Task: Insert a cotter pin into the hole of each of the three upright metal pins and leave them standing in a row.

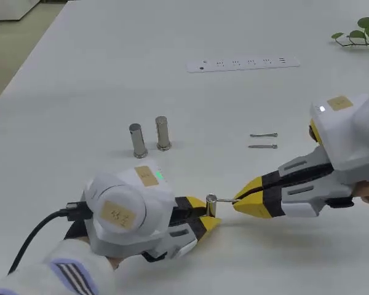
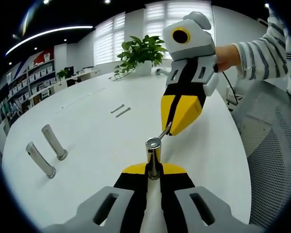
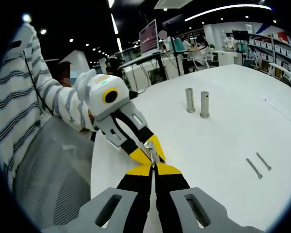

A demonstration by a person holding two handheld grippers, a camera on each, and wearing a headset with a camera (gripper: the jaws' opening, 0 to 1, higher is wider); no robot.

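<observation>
White table [image 1: 80,74] holds two upright pins [image 1: 138,140], two cotter pins [image 1: 263,134], power strip [image 1: 243,64].

Metal pins, three: held pin [image 1: 211,204], standing pin one [image 1: 137,140], standing pin two [image 1: 163,133]. Cotter pins, three: gripped cotter pin [image 1: 226,200], far loose cotter pin [image 1: 263,135], near loose cotter pin [image 1: 262,146]. Grippers, two: left gripper [image 1: 210,215], right gripper [image 1: 237,200]. Power strip [image 1: 243,64], one. Leafy plant [image 1: 360,32], one. Table [image 1: 111,61], one.

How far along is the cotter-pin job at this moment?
Done: nothing finished yet. In hand: the left gripper grips the first metal pin upright while the right gripper holds a cotter pin at its top. Left: two standing pins and two loose cotter pins on the table wait.
</observation>
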